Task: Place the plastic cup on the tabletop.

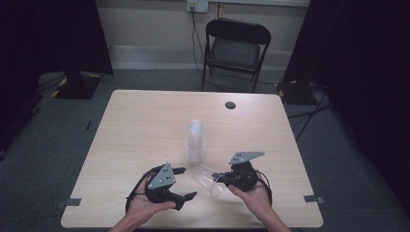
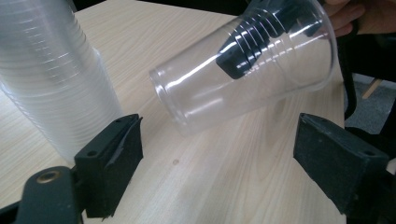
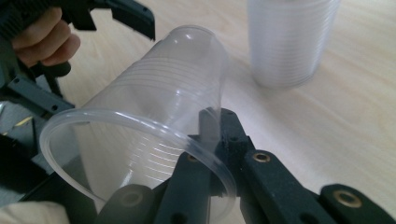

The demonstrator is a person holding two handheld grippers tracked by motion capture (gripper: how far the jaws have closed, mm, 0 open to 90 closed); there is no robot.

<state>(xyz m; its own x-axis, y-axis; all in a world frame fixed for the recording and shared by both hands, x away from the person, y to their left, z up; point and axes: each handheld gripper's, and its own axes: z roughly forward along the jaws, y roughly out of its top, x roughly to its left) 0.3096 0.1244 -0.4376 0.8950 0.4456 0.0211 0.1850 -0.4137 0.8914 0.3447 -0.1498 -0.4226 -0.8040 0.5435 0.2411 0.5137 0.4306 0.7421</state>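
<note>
- The right gripper (image 1: pixel 223 180) is clamped on the rim wall of a clear plastic cup (image 1: pixel 209 179), one jaw inside it.
- That cup lies tilted just in front of the stack of cups (image 1: pixel 195 141) on the desk (image 1: pixel 140 125).
- The left gripper (image 1: pixel 183 183), jaws spread wide and empty, sits near the stack, facing the cup.

I see a clear, glossy plastic cup (image 2: pixel 243 70) with fine ribs, a stack of cups (image 2: pixel 46 70) in cloudier plastic, the table (image 1: pixel 145 121) in smooth pale wood-grain, and matt black gripper jaws.
</note>
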